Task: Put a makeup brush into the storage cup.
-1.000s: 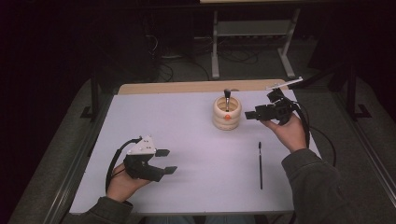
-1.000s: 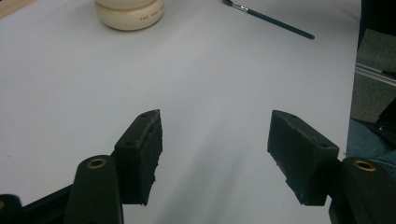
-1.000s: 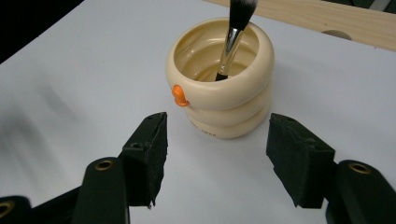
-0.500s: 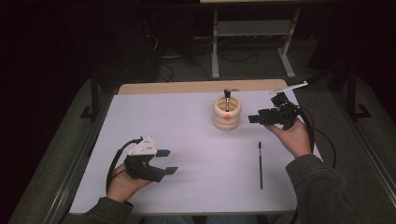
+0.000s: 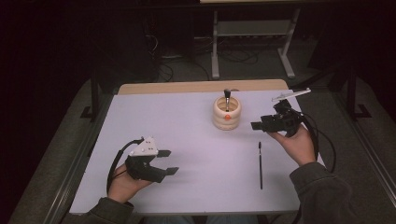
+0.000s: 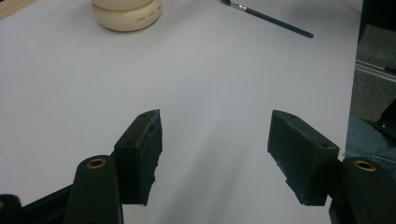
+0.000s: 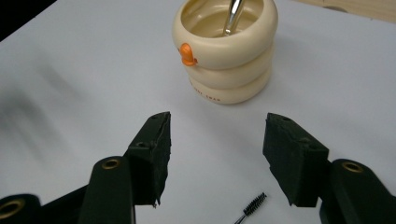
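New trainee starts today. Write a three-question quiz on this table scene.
1. True or false: the thin brush lies flat on the table.
2. What stands inside the cream pot? A) a metal-handled tool B) a pencil C) nothing
3. Are the right tongs open or shut?

Key: 1 true; 2 A, a tool leans inside; 3 open, with nothing between the jaws.

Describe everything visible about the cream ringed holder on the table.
The cream, glossy holder shaped like three stacked rings stands upright on the white table, toward its far edge. A small orange knob sits on its side and small lettering runs near the base. A metal-stemmed tool leans inside. Neither gripper touches it.
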{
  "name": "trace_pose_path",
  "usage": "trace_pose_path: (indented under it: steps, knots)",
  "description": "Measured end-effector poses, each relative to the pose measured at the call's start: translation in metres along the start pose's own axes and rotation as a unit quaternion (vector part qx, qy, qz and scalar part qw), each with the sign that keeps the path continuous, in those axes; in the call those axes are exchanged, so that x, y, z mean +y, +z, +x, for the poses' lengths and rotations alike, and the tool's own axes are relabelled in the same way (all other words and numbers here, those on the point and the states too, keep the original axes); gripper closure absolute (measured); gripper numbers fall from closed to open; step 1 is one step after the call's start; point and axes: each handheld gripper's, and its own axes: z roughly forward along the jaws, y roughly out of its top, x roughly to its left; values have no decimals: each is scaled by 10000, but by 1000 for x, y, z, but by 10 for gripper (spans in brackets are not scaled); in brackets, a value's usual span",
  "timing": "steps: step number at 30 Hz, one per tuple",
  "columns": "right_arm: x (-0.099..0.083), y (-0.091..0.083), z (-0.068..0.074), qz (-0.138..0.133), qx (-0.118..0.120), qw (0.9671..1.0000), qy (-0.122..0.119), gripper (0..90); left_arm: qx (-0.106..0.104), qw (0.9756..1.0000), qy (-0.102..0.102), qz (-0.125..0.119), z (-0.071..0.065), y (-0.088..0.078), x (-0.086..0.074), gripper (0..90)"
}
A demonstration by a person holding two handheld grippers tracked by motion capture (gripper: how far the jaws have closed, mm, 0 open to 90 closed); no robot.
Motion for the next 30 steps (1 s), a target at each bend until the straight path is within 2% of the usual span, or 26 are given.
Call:
trace_pose_path:
  steps: [20,25,28,30]
  knots:
    - [-16,-1,4,109,-109,9998,119,426,8,10000,10,28,1,-1,0,349]
    - [-20,-1,3,122,-138,9998,83,431,4,10000,5,30,1,0,0,349]
    - [-23,0,4,129,-126,9997,152,434,2,10000,0,34,1,0,0,349]
    - [-24,0,4,137,-153,9997,105,438,7,10000,9,27,1,0,0,349]
